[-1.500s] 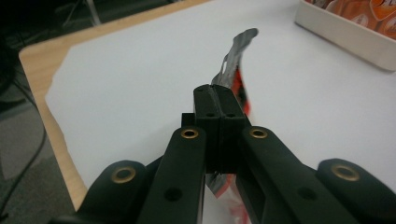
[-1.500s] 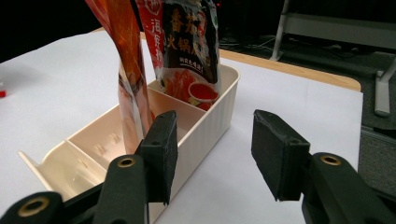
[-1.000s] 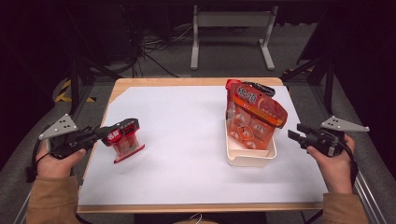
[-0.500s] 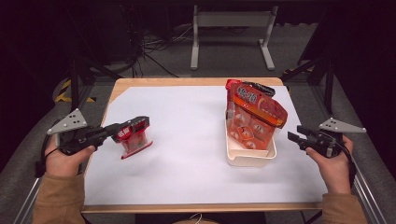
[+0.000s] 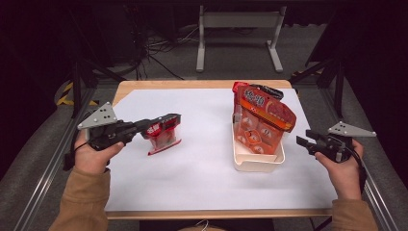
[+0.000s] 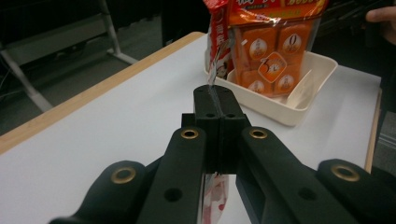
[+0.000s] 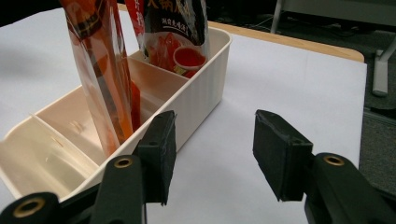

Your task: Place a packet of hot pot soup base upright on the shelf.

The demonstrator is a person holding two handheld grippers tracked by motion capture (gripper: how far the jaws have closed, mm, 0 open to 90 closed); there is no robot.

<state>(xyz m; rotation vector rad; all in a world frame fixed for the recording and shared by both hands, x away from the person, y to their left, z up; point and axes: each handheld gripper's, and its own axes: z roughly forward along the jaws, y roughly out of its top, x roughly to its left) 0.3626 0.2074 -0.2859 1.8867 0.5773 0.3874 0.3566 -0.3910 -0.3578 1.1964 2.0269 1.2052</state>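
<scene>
High view: on the white table [image 5: 192, 192] a cream divided bin [image 5: 257, 163] holds tall orange snack bags [image 5: 262, 120], while the left gripper [image 5: 166, 124] carries a small red packet [image 5: 161, 139] above the table's left half, jaws pinched tight on its top seam. The packet looks light, soft and crinkly, so that flat sealed edge seems the best hold. Right gripper [image 5: 303, 141] waits beside the bin, jaws wide apart and empty.

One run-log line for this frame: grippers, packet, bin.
left gripper: shut on red packet, above the table | right gripper: open, beside bin | bin: orange bag upright
</scene>
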